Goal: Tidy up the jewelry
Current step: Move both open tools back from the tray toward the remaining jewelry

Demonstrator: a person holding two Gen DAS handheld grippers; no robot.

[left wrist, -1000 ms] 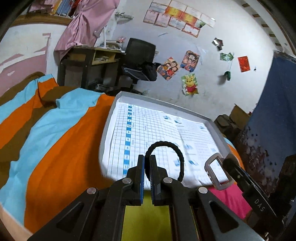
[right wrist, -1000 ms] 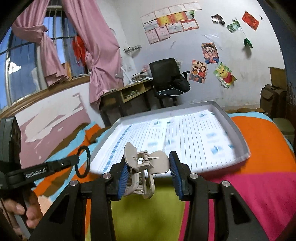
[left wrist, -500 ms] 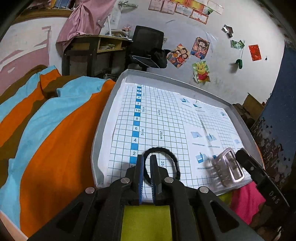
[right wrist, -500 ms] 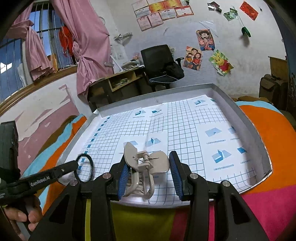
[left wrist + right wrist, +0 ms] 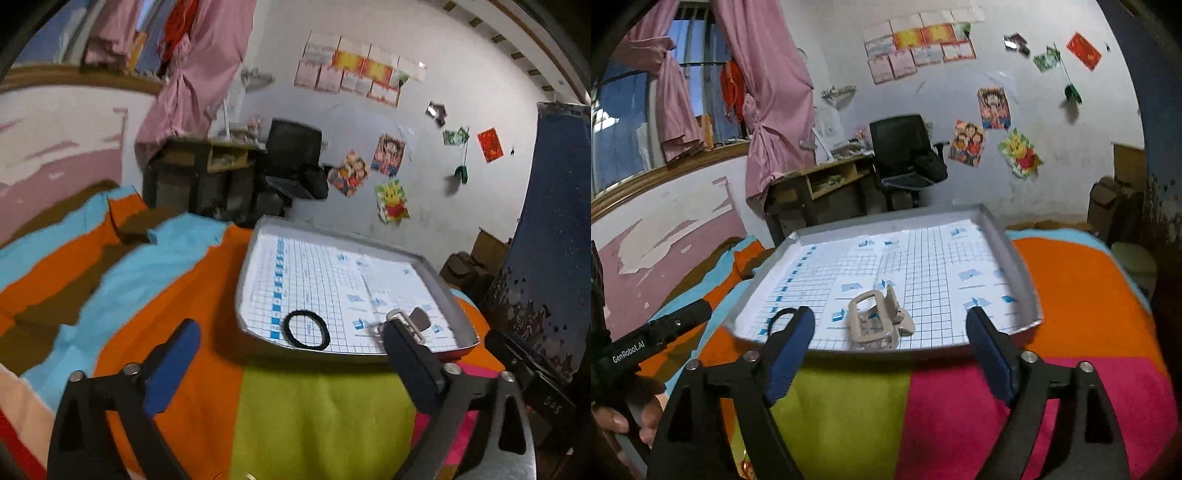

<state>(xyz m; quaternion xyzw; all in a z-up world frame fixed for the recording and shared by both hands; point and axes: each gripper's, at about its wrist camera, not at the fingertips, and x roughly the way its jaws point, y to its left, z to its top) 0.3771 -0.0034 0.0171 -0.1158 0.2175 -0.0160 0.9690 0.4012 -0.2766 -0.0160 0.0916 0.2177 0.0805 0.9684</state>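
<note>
Left wrist view: our left gripper (image 5: 291,354) has its blue-padded fingers (image 5: 173,365) spread wide apart, holding nothing.
Hair tie: the black elastic hair-tie ring (image 5: 306,329) lies flat just ahead of us, between the fingers, on the near edge of the shallow grey metal tray (image 5: 436,273) lined with grid paper.
Claw clip, left view: the beige plastic hair claw clip (image 5: 408,319) sits beyond our right-hand finger, partly hidden by it.
Bedding: a striped fleece blanket (image 5: 184,288) in orange, blue, brown and lime lies under the tray.
Right wrist view: our right gripper (image 5: 890,332) is parted wide too, gripping nothing.
Claw clip, right view: it (image 5: 877,321) rests on the tray (image 5: 1015,258) between the fingers, just ahead.
Hair tie, right view: it (image 5: 779,319) peeks out behind our left-hand finger (image 5: 790,347).
Other gripper: the left gripper's (image 5: 655,334) finger shows far left, apart from the tray.
</note>
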